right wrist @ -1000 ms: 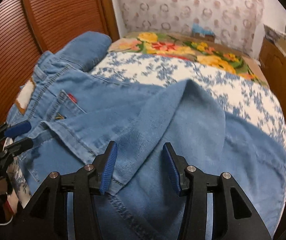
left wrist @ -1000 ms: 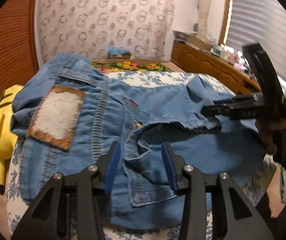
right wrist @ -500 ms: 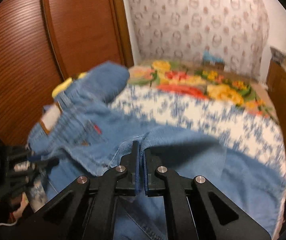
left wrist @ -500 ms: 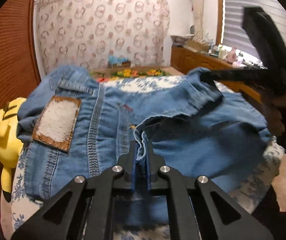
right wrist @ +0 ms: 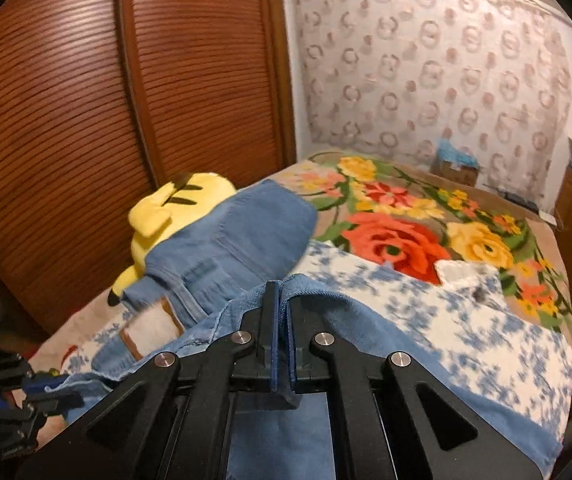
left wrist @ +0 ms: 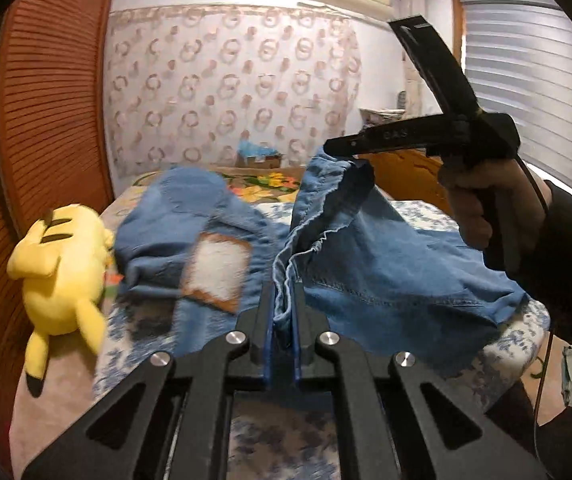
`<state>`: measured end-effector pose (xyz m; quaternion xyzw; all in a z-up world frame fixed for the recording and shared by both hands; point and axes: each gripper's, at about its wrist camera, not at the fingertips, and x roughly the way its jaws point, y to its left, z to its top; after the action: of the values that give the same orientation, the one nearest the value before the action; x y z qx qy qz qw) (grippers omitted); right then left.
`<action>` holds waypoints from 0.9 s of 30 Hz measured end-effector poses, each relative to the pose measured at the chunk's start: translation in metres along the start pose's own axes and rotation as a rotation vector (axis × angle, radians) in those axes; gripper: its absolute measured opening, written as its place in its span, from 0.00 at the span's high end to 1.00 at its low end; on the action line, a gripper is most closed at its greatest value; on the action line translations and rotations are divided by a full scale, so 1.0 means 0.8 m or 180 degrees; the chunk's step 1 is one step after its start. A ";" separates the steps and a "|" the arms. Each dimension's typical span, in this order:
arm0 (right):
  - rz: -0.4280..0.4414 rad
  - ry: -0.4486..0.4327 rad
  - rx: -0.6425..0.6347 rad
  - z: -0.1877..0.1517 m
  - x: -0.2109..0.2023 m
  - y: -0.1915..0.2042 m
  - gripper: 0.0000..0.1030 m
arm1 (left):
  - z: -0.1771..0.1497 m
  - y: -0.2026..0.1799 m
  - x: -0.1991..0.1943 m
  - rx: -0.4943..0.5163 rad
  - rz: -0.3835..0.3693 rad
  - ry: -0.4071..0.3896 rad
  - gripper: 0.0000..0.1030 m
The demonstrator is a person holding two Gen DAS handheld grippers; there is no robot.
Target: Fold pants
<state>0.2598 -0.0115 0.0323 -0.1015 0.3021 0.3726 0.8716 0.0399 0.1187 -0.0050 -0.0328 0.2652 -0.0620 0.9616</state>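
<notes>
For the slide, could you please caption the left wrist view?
Both grippers, left gripper and right gripper, clamp the jeans above the bed, beside a yellow plush toy.

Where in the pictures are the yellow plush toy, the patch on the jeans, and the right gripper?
yellow plush toy (left wrist: pixel 60 268): left wrist view, on its body.
patch (left wrist: pixel 218 270): left wrist view, on its white middle.
right gripper (right wrist: pixel 282 344): right wrist view, between its fingertips, shut on the jeans (right wrist: pixel 230 240).

The left gripper (left wrist: pixel 283 320) is clamping denim between its closed jaws. The right gripper (right wrist: pixel 282 344) is pinching fabric too, gripped by the person's hand (left wrist: pixel 482 200) in a dark sleeve.
</notes>
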 end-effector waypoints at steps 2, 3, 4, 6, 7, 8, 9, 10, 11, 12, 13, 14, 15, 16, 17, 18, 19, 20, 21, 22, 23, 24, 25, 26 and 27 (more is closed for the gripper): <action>0.0017 0.0081 -0.0003 0.007 0.024 0.014 0.99 | -0.006 0.011 0.005 -0.0032 0.0046 0.0071 0.96; 0.0028 0.0140 0.0022 0.011 0.039 0.021 0.99 | -0.011 0.016 0.009 -0.0049 0.0075 0.0110 0.96; 0.0028 0.0166 0.0042 0.012 0.047 0.025 0.99 | -0.013 0.019 0.013 -0.0066 0.0100 0.0135 0.96; 0.0037 0.0196 0.0068 0.015 0.063 0.034 0.98 | -0.018 0.026 0.019 -0.0109 0.0144 0.0201 0.95; 0.0034 0.0193 0.0085 0.016 0.069 0.038 0.95 | -0.020 0.030 0.021 -0.0137 0.0154 0.0220 0.94; 0.0011 0.0186 0.0091 0.016 0.071 0.041 0.92 | -0.022 0.033 0.022 -0.0161 0.0138 0.0232 0.92; -0.0011 0.0184 0.0106 0.016 0.073 0.043 0.84 | -0.022 0.034 0.021 -0.0168 0.0115 0.0234 0.92; 0.0015 0.0183 0.0113 0.015 0.073 0.044 0.75 | -0.022 0.034 0.022 -0.0174 0.0079 0.0232 0.91; 0.0023 0.0171 0.0099 0.014 0.071 0.044 0.71 | -0.022 0.034 0.020 -0.0168 0.0052 0.0228 0.90; -0.0029 0.0133 0.0074 0.013 0.067 0.044 0.66 | -0.022 0.033 0.018 -0.0149 0.0046 0.0220 0.88; -0.0050 0.0098 0.0065 0.012 0.064 0.043 0.63 | -0.021 0.031 0.016 -0.0139 0.0065 0.0214 0.86; -0.0057 0.0054 0.0059 0.011 0.060 0.041 0.62 | -0.020 0.031 0.016 -0.0131 0.0091 0.0209 0.83; -0.0070 0.0001 0.0059 0.011 0.054 0.038 0.58 | -0.019 0.030 0.015 -0.0121 0.0096 0.0206 0.80; -0.0060 -0.0050 0.0071 0.010 0.046 0.033 0.53 | -0.017 0.030 0.015 -0.0117 0.0093 0.0202 0.79; -0.0049 -0.0075 0.0086 0.010 0.041 0.029 0.51 | -0.015 0.028 0.015 -0.0107 0.0097 0.0201 0.76; -0.0050 -0.0087 0.0104 0.010 0.035 0.023 0.48 | -0.014 0.025 0.015 -0.0091 0.0097 0.0200 0.75; -0.0076 -0.0093 0.0115 0.009 0.027 0.017 0.48 | -0.013 0.022 0.016 -0.0068 0.0091 0.0203 0.74; -0.0093 -0.0103 0.0119 0.007 0.022 0.014 0.48 | -0.012 0.019 0.017 -0.0046 0.0078 0.0204 0.71; -0.0118 -0.0119 0.0135 0.000 0.011 0.006 0.48 | -0.011 0.017 0.018 -0.0033 0.0065 0.0206 0.66; -0.0129 -0.0120 0.0153 -0.004 0.004 0.001 0.48 | -0.010 0.014 0.020 -0.0020 0.0053 0.0210 0.64; -0.0139 -0.0123 0.0178 -0.012 -0.005 -0.006 0.48 | -0.009 0.011 0.023 -0.0007 0.0035 0.0220 0.63; -0.0171 -0.0125 0.0200 -0.023 -0.018 -0.015 0.48 | -0.009 0.008 0.025 -0.0001 0.0017 0.0232 0.62; -0.0209 -0.0125 0.0211 -0.031 -0.026 -0.021 0.48 | -0.008 0.006 0.028 0.0007 -0.0008 0.0248 0.62; -0.0254 -0.0124 0.0225 -0.041 -0.036 -0.028 0.48 | -0.008 0.002 0.032 0.0018 -0.0031 0.0266 0.61; -0.0291 -0.0118 0.0235 -0.051 -0.046 -0.035 0.48 | -0.007 -0.003 0.036 0.0033 -0.0056 0.0284 0.60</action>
<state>0.2415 -0.0693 0.0202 -0.0760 0.2944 0.3228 0.8963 0.0615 0.1122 -0.0245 -0.0274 0.3072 -0.0733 0.9484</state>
